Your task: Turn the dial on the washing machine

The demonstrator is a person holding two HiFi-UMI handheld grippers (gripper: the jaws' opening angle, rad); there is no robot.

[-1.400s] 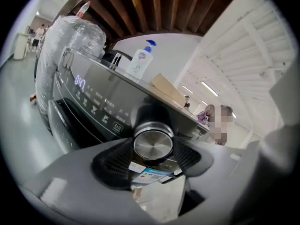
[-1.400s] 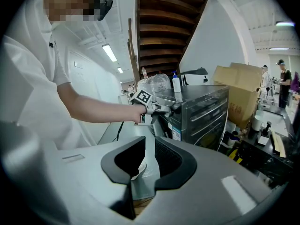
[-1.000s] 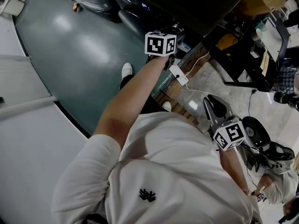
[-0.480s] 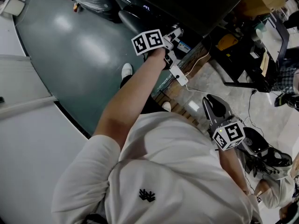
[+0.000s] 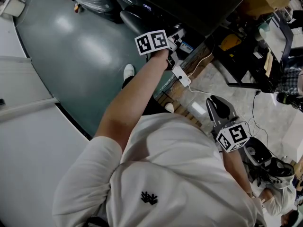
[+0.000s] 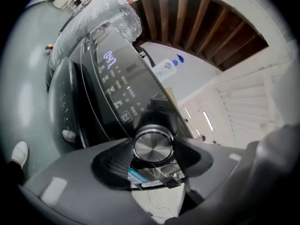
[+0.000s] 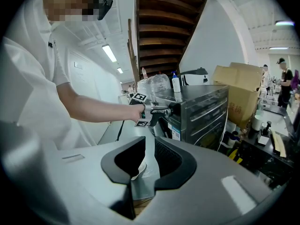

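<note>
Two grippers: the left gripper (image 6: 153, 149) clenches the single round brushed-metal dial (image 6: 153, 143), unseen from the head view; the right gripper (image 7: 149, 149) is slightly parted, empty.

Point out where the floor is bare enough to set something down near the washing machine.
The grey-green floor beside the washing machine, bordered by the pale panel, is bare. Right of the machine is crowded: a white power strip, a black desk frame. The machine's top holds a plastic-wrapped bundle and a bottle.

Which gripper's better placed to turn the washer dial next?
Left. The left gripper clamps the round brushed-metal dial on the dark washing machine; the right gripper hangs away from it, empty.
</note>
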